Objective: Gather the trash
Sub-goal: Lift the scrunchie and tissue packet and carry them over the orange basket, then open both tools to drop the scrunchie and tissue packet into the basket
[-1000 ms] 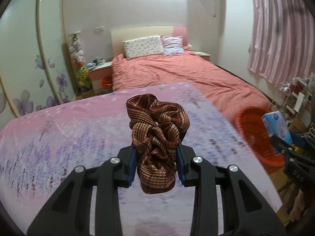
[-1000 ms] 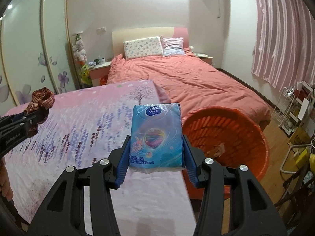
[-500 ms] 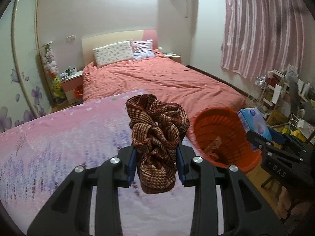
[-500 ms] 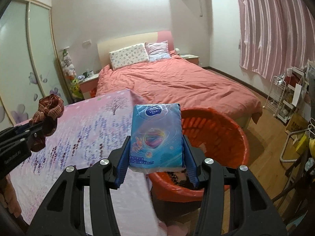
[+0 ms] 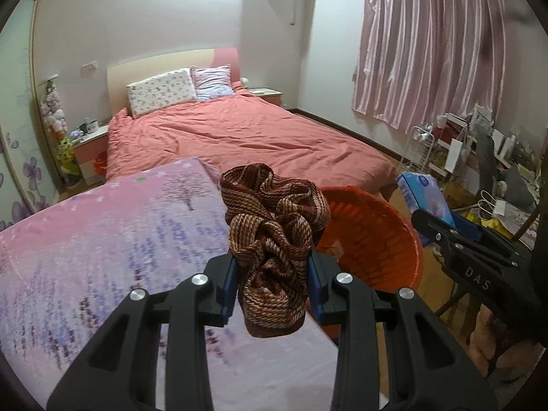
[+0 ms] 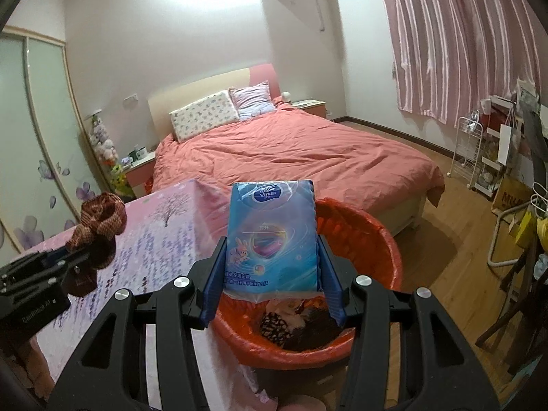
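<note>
While the left gripper (image 5: 272, 286) pinches a bunched brown woven cloth (image 5: 274, 239) over the pink-covered table's (image 5: 102, 239) right edge, the right gripper (image 6: 272, 287) clamps a blue tissue pack (image 6: 272, 236) above the orange-lined bin (image 6: 383, 239), open floor (image 6: 445, 233) farther right.

From my feed, the tissue pack (image 6: 272, 236) blocks much of the orange bin (image 6: 390, 250); the scraps (image 6: 291, 318) inside stay unidentifiable, and shelf clutter (image 5: 479, 144) blurs out.

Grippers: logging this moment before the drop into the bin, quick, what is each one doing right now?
Left gripper: closed on the brown scarf.
Right gripper: closed on the blue tissue pack, over the orange bin.
</note>
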Motion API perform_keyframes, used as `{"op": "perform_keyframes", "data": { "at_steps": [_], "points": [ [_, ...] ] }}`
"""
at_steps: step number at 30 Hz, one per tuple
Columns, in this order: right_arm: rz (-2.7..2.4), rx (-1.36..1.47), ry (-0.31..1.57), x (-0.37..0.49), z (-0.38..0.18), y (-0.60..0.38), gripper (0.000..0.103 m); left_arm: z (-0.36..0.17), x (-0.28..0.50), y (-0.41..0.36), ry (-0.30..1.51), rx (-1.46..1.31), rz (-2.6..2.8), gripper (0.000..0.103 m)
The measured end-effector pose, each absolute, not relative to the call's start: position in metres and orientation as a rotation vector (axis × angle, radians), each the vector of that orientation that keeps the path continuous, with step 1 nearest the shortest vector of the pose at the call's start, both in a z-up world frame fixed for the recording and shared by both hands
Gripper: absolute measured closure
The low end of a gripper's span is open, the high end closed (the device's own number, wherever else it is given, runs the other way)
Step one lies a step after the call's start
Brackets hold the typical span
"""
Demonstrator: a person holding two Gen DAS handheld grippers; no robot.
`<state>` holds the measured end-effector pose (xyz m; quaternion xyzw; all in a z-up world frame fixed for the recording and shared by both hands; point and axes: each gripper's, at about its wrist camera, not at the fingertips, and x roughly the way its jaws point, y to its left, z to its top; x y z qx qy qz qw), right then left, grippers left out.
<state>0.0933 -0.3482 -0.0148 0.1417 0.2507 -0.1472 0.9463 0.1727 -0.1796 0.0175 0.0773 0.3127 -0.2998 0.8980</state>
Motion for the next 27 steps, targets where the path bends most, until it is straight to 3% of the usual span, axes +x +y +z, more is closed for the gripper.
{"op": "perform_keyframes", "data": {
  "at_steps": [10,15,20,27],
  "points": [
    [-0.311,0.365,0.52,0.109,-0.032,-0.388,0.052,-0.01,0.198,-0.244,0.705,0.173,-0.7,0.067],
    [-0.282,0.414,0.54,0.12,-0.044,-0.403,0.049,-0.037,0.215,-0.27,0.765,0.193,-0.71,0.052],
    [-0.286,0.469,0.565,0.122,-0.055,-0.411,0.043,-0.059,0.23,-0.273,0.811,0.212,-0.694,0.046],
    [-0.314,0.427,0.57,0.108,-0.049,-0.394,0.03,-0.052,0.222,-0.237,0.788,0.216,-0.636,0.032]
  ]
}}
